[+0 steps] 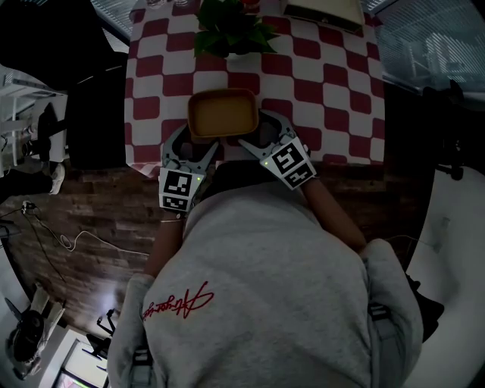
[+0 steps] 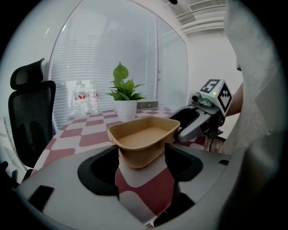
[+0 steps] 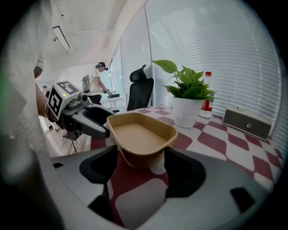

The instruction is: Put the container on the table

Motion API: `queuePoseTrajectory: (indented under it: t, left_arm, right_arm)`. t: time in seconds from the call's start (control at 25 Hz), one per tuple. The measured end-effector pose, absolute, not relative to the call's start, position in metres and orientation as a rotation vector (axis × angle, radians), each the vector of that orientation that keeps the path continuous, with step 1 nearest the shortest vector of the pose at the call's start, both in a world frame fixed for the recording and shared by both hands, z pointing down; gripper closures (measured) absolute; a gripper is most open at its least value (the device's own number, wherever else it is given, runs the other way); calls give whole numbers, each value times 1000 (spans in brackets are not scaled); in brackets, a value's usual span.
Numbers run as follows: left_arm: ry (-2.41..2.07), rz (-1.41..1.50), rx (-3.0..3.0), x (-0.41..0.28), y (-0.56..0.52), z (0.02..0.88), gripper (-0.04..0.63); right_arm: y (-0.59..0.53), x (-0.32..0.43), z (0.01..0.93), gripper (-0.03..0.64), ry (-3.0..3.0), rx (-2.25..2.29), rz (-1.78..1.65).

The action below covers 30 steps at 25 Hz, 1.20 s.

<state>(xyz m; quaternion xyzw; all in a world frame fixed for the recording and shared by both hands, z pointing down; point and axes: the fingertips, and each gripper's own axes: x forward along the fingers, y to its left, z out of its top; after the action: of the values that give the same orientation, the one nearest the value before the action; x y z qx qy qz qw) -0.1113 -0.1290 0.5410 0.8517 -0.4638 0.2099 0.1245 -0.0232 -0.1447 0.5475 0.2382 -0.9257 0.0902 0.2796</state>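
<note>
A shallow tan container (image 1: 222, 114) sits low at the front edge of the red-and-white checked table (image 1: 341, 91). My left gripper (image 1: 193, 144) holds its near-left end and my right gripper (image 1: 261, 136) its near-right end. In the left gripper view the container (image 2: 144, 137) fills the gap between the jaws, whose inner faces press its sides. The right gripper (image 2: 189, 128) shows beyond it. The right gripper view has the container (image 3: 139, 134) wedged between the jaws in the same way, with the left gripper (image 3: 90, 123) opposite. Whether its base touches the cloth I cannot tell.
A potted plant (image 1: 231, 30) stands just behind the container, mid-table. A grey box (image 1: 322, 11) lies at the far right, and bottles (image 2: 85, 101) stand at the far edge. A black office chair (image 1: 83, 98) is left of the table. A person (image 3: 96, 85) stands far back.
</note>
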Motion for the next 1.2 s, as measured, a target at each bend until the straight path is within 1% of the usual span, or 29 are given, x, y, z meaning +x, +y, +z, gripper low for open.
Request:
queuePoseTrajectory:
  t: [0.56,0.88,1.2]
  left_arm:
    - [-1371,608,2472,-110,-128,541,261]
    - [-1394,511,2475,-114,-126,534,253]
    - [-1416,508,2449,-114,-123,533,253]
  right_arm:
    - [-139,-20,546,288,-2495,632,281]
    - [-137,-18,544,276,-2518,603,286]
    - [-134,-16,542,276,-2542,583,298]
